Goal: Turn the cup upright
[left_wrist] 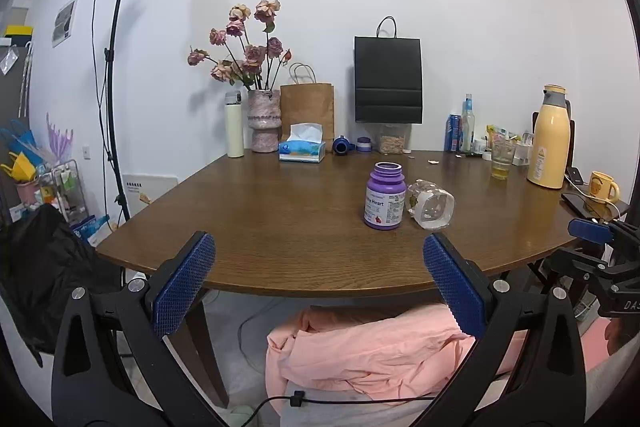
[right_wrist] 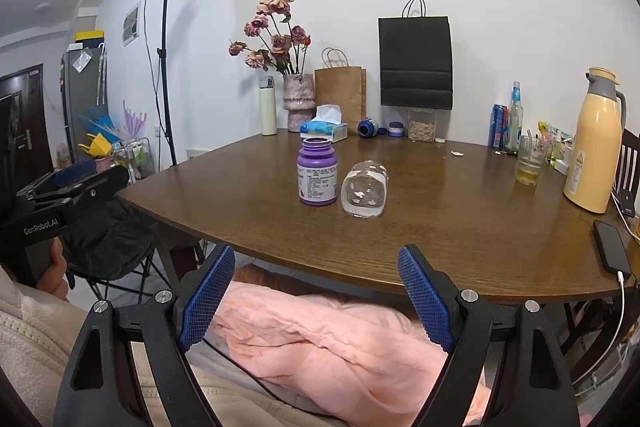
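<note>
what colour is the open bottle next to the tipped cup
Purple plastic bottle with a white label; clearest in the right wrist view.

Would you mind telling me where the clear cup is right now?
The clear cup lies on its side near the middle of the wooden table, just right of the upright purple bottle in both wrist views.

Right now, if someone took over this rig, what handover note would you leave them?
Left gripper: open, empty, held short of the table's near edge.
Right gripper: open, empty, also short of the edge.
Clear glass cup: lying on its side on the wooden table, base towards the rig, just right of the open purple supplement bottle; whether they touch is unclear.
Done: nothing, cup untouched.
Left: reach in, grip the cup, stand it upright, release, without knocking the bottle.
</note>
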Available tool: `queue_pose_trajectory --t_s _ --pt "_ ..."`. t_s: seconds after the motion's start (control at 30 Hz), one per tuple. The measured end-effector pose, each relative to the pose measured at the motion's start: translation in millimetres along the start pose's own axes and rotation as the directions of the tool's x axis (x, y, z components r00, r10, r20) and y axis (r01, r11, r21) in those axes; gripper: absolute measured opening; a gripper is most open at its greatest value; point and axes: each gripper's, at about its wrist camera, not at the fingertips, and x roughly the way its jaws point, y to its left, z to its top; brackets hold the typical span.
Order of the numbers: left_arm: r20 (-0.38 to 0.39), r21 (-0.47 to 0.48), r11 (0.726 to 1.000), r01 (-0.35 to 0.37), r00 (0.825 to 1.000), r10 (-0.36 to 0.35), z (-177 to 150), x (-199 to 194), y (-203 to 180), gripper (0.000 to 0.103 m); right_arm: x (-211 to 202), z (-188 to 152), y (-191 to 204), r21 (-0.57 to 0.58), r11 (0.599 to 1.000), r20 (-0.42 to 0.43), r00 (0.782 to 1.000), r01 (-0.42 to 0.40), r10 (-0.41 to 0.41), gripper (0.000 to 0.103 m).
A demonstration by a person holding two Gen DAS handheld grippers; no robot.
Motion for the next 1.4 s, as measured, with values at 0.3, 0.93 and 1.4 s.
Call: queue_pose_trajectory --t_s 0.3,0.93,1.4 --pt "-0.003 0.002 1.000 0.006 1.000 -0.006 -0.3 1.1 0.2 0.103 -0.8 0.6 0.4 0.000 1.000 0.004 1.000 0.002 -0.002 0.088" --pt "-0.005 0.001 1.000 0.010 1.000 -0.010 -1.0 1.3 -0.3 0.103 -0.9 0.1 1.3 0.001 1.000 0.008 1.000 0.004 -0.004 0.088" --pt "-0.008 0.001 1.000 0.013 1.000 -0.013 -0.4 2.3 0.3 0.103 0.3 0.2 0.9 0.005 1.000 0.005 1.000 0.001 -0.001 0.088"
